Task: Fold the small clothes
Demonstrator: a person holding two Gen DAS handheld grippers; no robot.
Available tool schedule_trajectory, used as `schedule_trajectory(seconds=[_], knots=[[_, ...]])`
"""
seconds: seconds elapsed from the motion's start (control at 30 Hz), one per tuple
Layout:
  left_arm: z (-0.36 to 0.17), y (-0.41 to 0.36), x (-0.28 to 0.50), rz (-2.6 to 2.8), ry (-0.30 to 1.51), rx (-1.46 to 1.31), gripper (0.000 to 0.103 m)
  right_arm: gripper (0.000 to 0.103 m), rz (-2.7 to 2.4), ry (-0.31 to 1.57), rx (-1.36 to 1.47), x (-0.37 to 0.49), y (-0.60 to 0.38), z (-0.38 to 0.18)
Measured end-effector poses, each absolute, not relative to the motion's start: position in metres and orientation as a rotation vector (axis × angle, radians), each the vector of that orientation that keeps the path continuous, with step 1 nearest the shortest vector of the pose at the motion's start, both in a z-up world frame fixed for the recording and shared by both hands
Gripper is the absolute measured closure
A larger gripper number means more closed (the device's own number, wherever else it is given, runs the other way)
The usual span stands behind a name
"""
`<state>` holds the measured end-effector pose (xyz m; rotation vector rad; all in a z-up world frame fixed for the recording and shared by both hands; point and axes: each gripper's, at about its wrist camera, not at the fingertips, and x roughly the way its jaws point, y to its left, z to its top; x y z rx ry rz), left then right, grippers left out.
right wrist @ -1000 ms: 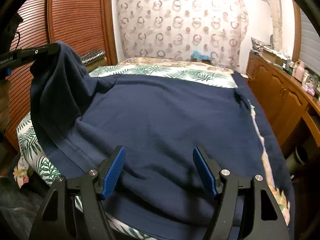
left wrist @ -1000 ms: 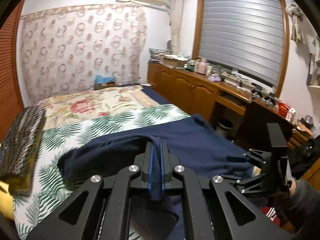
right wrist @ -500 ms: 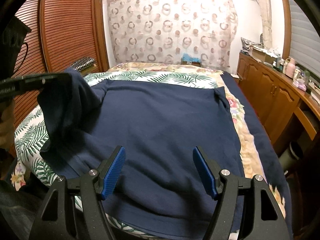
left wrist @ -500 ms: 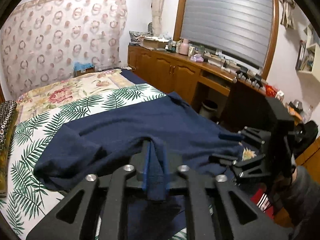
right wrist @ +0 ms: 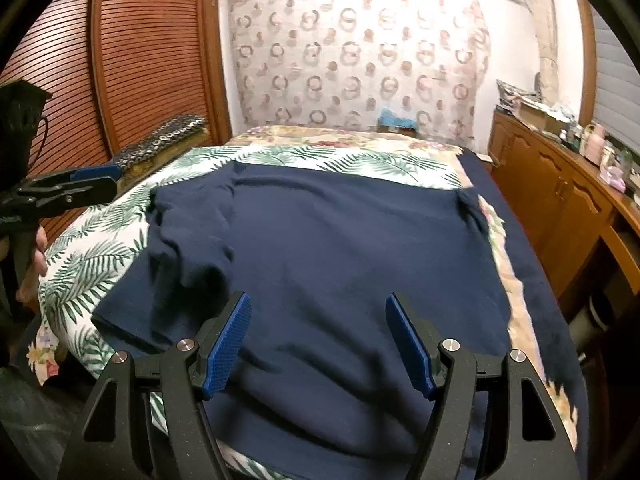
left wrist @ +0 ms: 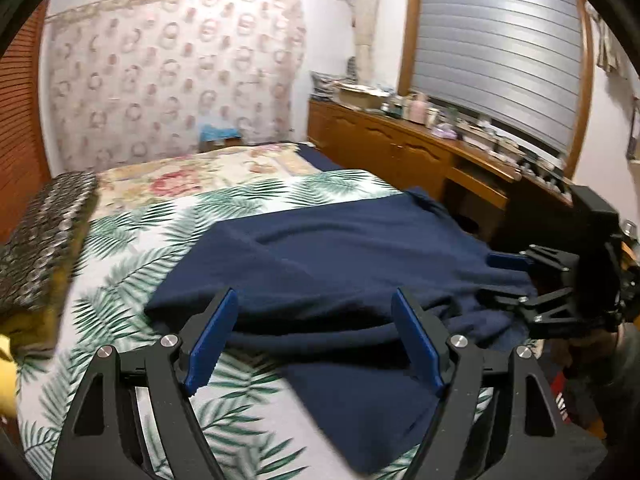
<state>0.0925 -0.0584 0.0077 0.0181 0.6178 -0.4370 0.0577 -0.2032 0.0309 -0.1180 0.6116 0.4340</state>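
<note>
The navy shirt (right wrist: 340, 264) is lying spread across the bed (right wrist: 92, 256), filling the middle of the right wrist view, with its left sleeve (right wrist: 188, 240) lying folded in over the body at centre left. In the left wrist view the shirt (left wrist: 340, 264) is running from the centre toward the right edge, bunching in soft ridges near the lower middle. The right gripper (right wrist: 318, 340) is hanging over the shirt's near hem at the bottom of its view, blue pads (right wrist: 226, 340) standing wide apart and holding nothing. The left gripper (left wrist: 312, 344) is likewise gaping at the bottom of its own view, over the cloth and the palm-leaf sheet, nothing between its fingers; from the right wrist view it is showing at the left edge (right wrist: 76, 188), beside the bed. A patterned cushion (right wrist: 160, 140) is sitting at the bed's far left, against the slatted wooden doors (right wrist: 132, 48). A ring-print curtain (right wrist: 352, 56) is covering the back wall, and a wooden cabinet (right wrist: 560, 200) is lining the right side.
</note>
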Motion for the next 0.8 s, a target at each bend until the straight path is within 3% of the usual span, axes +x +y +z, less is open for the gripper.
schedule_trajectory(seconds=[0.4,0.7,0.73,0.8], knots=[[-0.003,-0.003,0.094,-0.307,0.609,-0.029,0.023,0.031,0.572,0.574,-0.177,0.067,-0.163,0.042],[-0.015,0.004,0.096,-0.302,0.631,-0.04,0.023,0.031,0.647,0.729,-0.242,0.105,-0.148,0.015],[-0.016,0.003,0.095,-0.305,0.631,-0.039,0.023,0.034,0.638,0.736,-0.252,0.108,-0.147,0.015],[-0.017,0.002,0.094,-0.309,0.633,-0.038,0.023,0.051,0.64,0.742,-0.274,0.113,-0.149,0.014]])
